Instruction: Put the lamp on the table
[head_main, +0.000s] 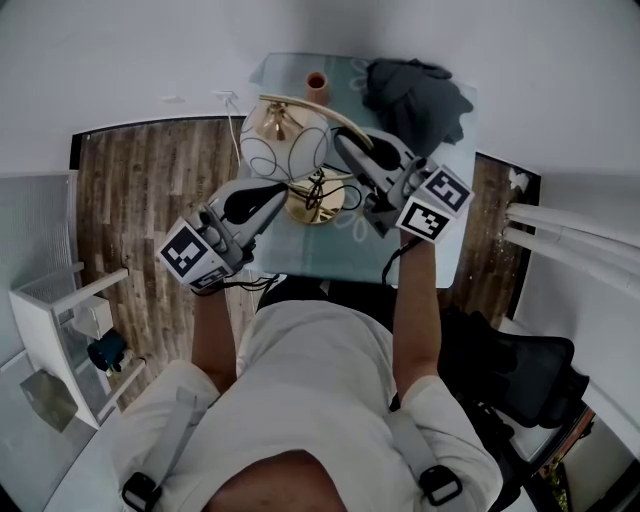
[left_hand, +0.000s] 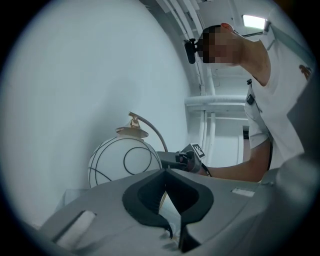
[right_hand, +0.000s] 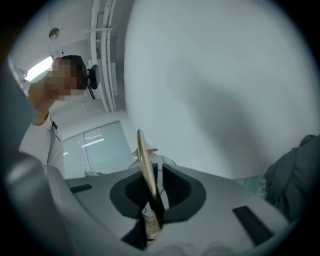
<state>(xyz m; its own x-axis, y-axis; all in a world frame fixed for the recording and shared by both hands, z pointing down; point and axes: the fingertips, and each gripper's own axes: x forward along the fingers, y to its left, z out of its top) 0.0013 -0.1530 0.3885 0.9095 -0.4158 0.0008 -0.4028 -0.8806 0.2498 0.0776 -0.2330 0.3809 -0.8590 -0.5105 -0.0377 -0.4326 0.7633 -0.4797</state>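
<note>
The lamp (head_main: 285, 140) stands on the glass table (head_main: 330, 260), with its gold foot (head_main: 315, 207) on the top. The 2 grippers are on either side of it. The left gripper (head_main: 283, 190) is squeezed tight with nothing in it, close to the round white shade (left_hand: 125, 160). The right gripper (head_main: 345, 145) has its jaws a little apart. The lamp's thin gold arm (right_hand: 144, 160) sits between them, not pinched.

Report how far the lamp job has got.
Done: the lamp seems to stand on the table. In hand: the right gripper has its jaws slightly apart around the gold arm; the left gripper is shut and empty. To do: draw both grippers away.
</note>
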